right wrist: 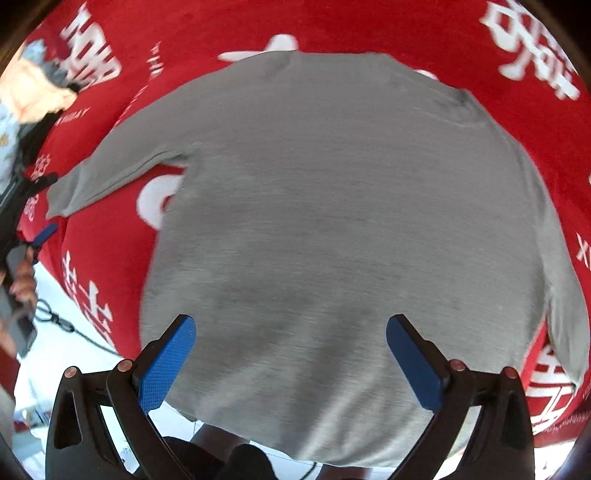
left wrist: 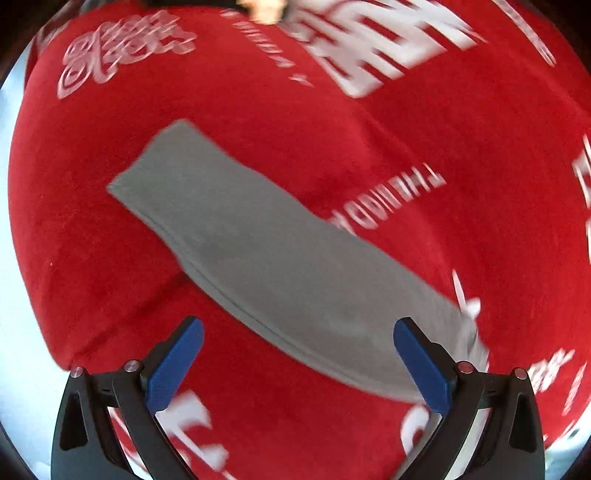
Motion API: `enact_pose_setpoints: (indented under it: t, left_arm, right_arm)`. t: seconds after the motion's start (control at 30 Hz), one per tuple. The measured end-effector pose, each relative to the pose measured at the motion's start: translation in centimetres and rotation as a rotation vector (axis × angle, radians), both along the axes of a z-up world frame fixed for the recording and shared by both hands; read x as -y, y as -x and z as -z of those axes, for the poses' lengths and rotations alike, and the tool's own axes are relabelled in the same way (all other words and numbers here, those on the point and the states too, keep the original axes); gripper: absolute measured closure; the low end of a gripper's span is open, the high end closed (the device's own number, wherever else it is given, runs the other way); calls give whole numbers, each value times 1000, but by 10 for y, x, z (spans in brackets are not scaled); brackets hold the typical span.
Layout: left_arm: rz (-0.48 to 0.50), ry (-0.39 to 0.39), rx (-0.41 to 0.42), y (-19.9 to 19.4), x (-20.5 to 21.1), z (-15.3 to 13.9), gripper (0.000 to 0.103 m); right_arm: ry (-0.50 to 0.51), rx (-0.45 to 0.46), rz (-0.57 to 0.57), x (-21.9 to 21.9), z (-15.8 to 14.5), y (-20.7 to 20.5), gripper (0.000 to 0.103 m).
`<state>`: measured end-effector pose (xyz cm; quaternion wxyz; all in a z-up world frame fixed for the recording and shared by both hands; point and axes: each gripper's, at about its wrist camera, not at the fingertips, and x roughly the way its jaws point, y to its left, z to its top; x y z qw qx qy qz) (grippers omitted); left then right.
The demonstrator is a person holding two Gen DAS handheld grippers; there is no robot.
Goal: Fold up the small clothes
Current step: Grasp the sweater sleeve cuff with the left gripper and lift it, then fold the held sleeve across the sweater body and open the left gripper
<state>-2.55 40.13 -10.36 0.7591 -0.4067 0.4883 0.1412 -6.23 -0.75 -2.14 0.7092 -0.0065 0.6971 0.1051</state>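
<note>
Lying spread flat on the red plush cloth with white lettering (right wrist: 332, 26) that covers the surface, the small grey long-sleeved knit top (right wrist: 332, 206) looks unfolded, so the work seems to be at its opening step: getting a first hold before any fold is made; its hem hangs toward the near edge of the red cloth, and one sleeve (left wrist: 258, 243) runs out flat to the side of the body. The left gripper (left wrist: 299, 362) hovers over that sleeve near where it joins the body, jaws spread wide with nothing between the blue pads; the right gripper (right wrist: 291, 358) hangs above the lower body of the top, jaws likewise spread and empty. Both views are blurred, so whether either pad touches the fabric cannot be told. Judging from this, the next move calls for the left gripper to drop onto the sleeve, pinch it and carry it across the body, while the right takes the hem or side; thin knit may bunch if pinched too shallowly.
</note>
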Motion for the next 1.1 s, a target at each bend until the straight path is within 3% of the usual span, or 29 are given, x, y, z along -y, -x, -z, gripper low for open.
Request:
enact_pose_setpoints:
  t: [0.1, 0.33, 0.4, 0.5, 0.57, 0.6, 0.67, 0.73, 0.93, 1.1]
  left_arm:
    - [-28, 92, 7, 1, -26, 24, 0]
    - [-27, 143, 67, -20, -31, 40, 0]
    - [-16, 139, 75, -29, -28, 41, 0]
    - [19, 74, 36, -40, -19, 41, 2]
    - [42, 2, -1, -46, -12, 37, 31]
    - [57, -15, -1, -46, -10, 34, 38]
    - [104, -27, 6, -51, -6, 30, 77]
    - [130, -52, 17, -55, -2, 24, 91]
    - [242, -78, 133, -63, 38, -21, 96]
    - [393, -47, 256, -82, 126, -73, 96]
  right_arm:
    - [-18, -12, -11, -18, 2, 3, 0]
    - [-23, -19, -18, -46, 5, 0, 0]
    - [-24, -15, -16, -51, 5, -3, 0]
    - [-27, -13, -13, -53, 4, -6, 0]
    - [-34, -9, -5, -54, 2, -6, 0]
    - [-39, -9, 1, -53, 1, -7, 0]
    - [-51, -11, 21, -48, -2, -5, 0]
    - [-67, -16, 44, -41, -5, -3, 0]
    - [-93, -6, 105, -1, -13, 5, 0]
    - [-109, 22, 185, 44, -18, 2, 0]
